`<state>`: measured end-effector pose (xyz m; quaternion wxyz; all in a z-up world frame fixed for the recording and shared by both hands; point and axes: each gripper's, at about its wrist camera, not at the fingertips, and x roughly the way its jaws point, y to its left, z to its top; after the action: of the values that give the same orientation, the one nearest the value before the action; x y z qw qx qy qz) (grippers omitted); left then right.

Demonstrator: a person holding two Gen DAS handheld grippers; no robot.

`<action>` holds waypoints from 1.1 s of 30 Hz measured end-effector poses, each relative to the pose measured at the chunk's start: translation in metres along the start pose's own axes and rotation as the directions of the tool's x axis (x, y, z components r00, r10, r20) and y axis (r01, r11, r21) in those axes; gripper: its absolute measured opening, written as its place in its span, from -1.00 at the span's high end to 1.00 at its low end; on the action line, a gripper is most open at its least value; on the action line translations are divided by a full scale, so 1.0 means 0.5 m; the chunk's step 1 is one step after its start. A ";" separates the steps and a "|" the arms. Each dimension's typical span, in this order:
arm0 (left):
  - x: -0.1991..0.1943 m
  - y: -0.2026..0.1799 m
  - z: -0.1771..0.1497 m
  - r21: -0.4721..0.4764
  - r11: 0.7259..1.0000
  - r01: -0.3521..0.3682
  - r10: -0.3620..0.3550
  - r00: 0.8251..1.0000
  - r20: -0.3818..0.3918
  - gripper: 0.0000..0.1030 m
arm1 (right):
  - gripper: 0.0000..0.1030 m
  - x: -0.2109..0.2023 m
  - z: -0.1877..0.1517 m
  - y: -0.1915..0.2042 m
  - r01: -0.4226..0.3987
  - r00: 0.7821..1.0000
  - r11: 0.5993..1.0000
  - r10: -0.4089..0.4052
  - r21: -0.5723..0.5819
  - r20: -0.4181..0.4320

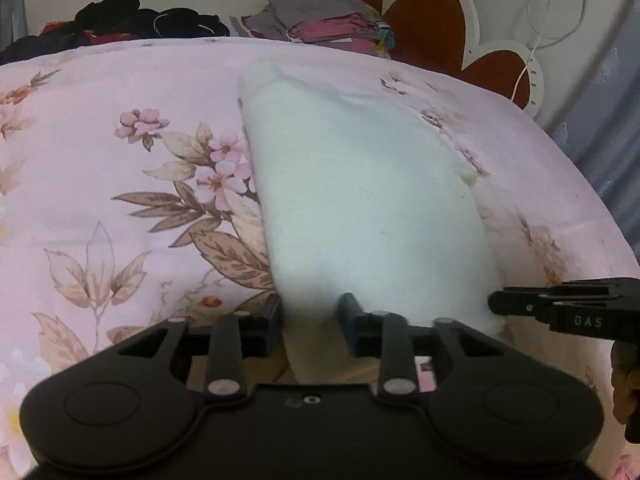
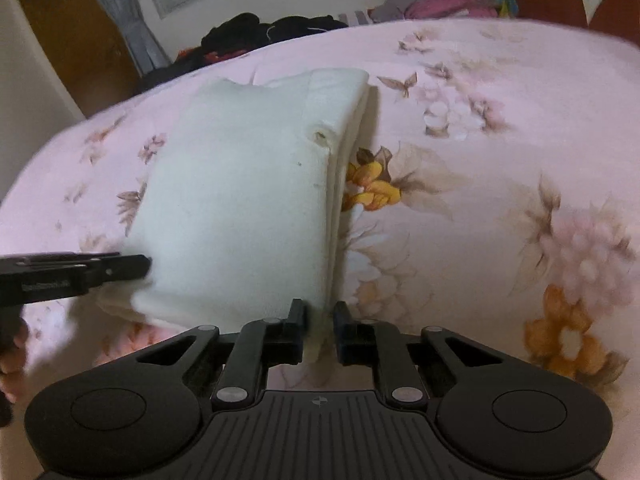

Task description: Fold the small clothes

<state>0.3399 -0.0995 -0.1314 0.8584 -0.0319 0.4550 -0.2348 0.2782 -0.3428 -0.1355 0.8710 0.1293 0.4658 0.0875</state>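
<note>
A white fleece garment [image 1: 360,184], folded in layers, lies on the pink floral bedspread [image 1: 120,240]. In the left wrist view my left gripper [image 1: 310,316] is shut on the garment's near edge, the cloth filling the gap between its fingers. My right gripper [image 1: 496,304] comes in from the right at the near right corner. In the right wrist view the right gripper [image 2: 320,320] is shut on the stacked layers at the garment's [image 2: 240,200] right fold. The left gripper [image 2: 140,266] pinches the near left corner there.
At the back lie a heap of dark clothes [image 1: 120,20] and a stack of folded grey and pink clothes [image 1: 320,20]. A brown heart-shaped headboard [image 1: 432,20] and a white cable [image 1: 536,20] stand behind. The bed falls away at the right. A hand [image 2: 12,344] holds the left gripper.
</note>
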 end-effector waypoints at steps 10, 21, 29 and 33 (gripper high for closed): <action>-0.021 0.020 0.114 -0.098 0.995 -0.020 0.032 0.992 0.121 -0.37 | -0.16 -0.047 0.108 -0.009 -0.077 0.983 0.994 0.063 0.075 0.170; 0.096 0.081 0.241 -0.297 0.955 -0.019 0.056 0.992 0.117 -0.37 | -0.16 0.084 0.266 -0.071 -0.121 0.980 0.964 0.079 0.238 0.180; 0.178 0.123 0.274 -0.357 0.934 -0.028 0.062 0.995 0.084 -0.35 | -0.15 0.184 0.317 -0.113 -0.088 0.986 0.947 0.038 0.309 0.165; 0.191 0.138 0.261 -0.371 0.928 -0.032 0.074 0.992 0.100 0.03 | 0.77 0.208 0.328 -0.105 -0.081 0.985 0.958 0.035 0.275 0.168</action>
<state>0.5149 -0.1001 -0.1467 0.8674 -0.1932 0.4426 -0.1196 0.4739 -0.3880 -0.1461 0.8757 0.2721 0.3973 0.0352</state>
